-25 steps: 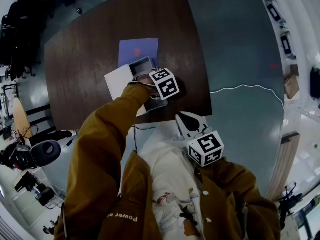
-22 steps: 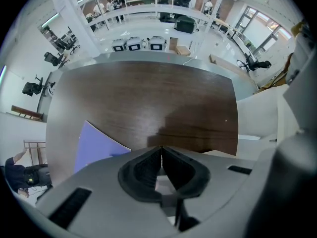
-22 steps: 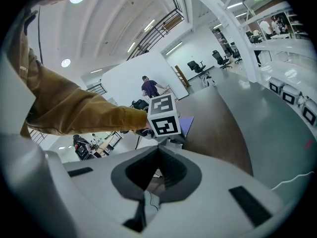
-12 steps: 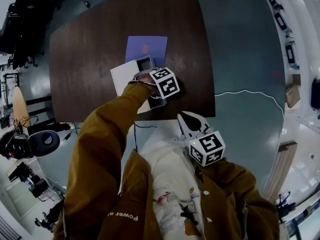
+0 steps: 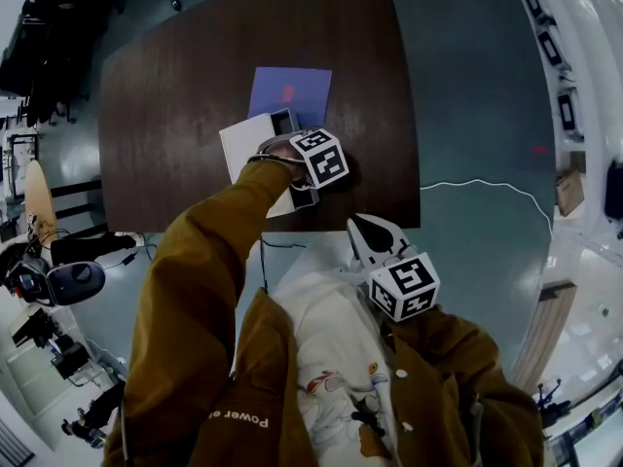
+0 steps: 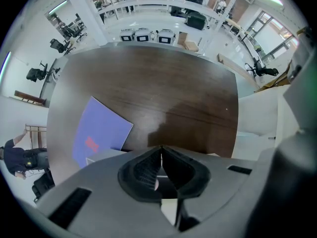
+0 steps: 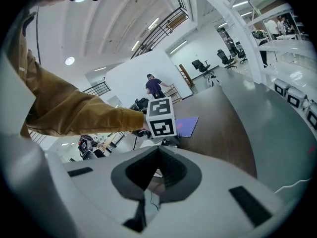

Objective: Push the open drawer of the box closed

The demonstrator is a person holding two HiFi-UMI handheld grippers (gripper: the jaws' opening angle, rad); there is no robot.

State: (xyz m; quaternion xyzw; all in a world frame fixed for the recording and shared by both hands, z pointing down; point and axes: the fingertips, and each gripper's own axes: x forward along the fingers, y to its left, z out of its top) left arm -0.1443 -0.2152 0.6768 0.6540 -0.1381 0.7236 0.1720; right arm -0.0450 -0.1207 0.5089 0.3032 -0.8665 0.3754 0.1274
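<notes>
A white box [image 5: 247, 144] lies on the dark wooden table [image 5: 175, 95], half on a purple sheet [image 5: 292, 88]. Its grey drawer [image 5: 284, 121] shows as a narrow open strip along the box's right side. My left gripper [image 5: 310, 171] points straight down against that drawer side, with its marker cube hiding the fingertips. In the left gripper view the jaws [image 6: 159, 151] are shut with nothing between them, and the purple sheet [image 6: 99, 130] lies to their left. My right gripper [image 5: 368, 237] is shut and empty, held off the table's near edge by the person's chest.
The table's near edge [image 5: 341, 224] runs between the two grippers. A white cable [image 5: 477, 173] trails over the grey floor to the right. Office chairs [image 5: 58, 8] stand beyond the far left corner. A person [image 7: 154, 87] stands far off in the right gripper view.
The left gripper has shifted slightly toward the box, and the visible strip of open drawer has narrowed. The right gripper has stayed where it was.
</notes>
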